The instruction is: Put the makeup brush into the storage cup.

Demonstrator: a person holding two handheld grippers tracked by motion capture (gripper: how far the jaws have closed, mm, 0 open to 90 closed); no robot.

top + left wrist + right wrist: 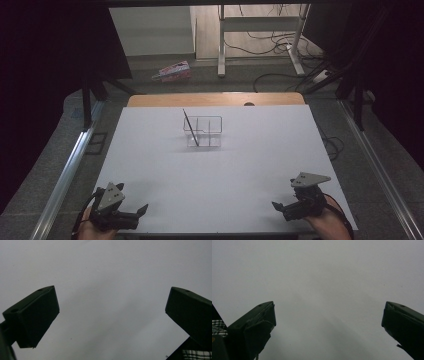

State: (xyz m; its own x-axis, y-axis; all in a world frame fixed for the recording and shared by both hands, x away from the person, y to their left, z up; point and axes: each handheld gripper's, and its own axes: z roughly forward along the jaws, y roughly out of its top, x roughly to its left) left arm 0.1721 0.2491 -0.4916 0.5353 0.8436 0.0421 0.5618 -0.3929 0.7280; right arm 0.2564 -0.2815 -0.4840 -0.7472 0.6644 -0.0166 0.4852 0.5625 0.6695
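Jaws of the left gripper (142, 210) and right gripper (276, 205) gape wide, empty, both well short of the clear divided organizer (202, 131), where a thin dark stick (190, 128) leans.

Your left gripper (112, 306) looks down on the bare white bench (110, 272). Its two black fingers (35, 317) stand wide apart with nothing between them, and a checked patch (196, 355) shows at the lower right corner.
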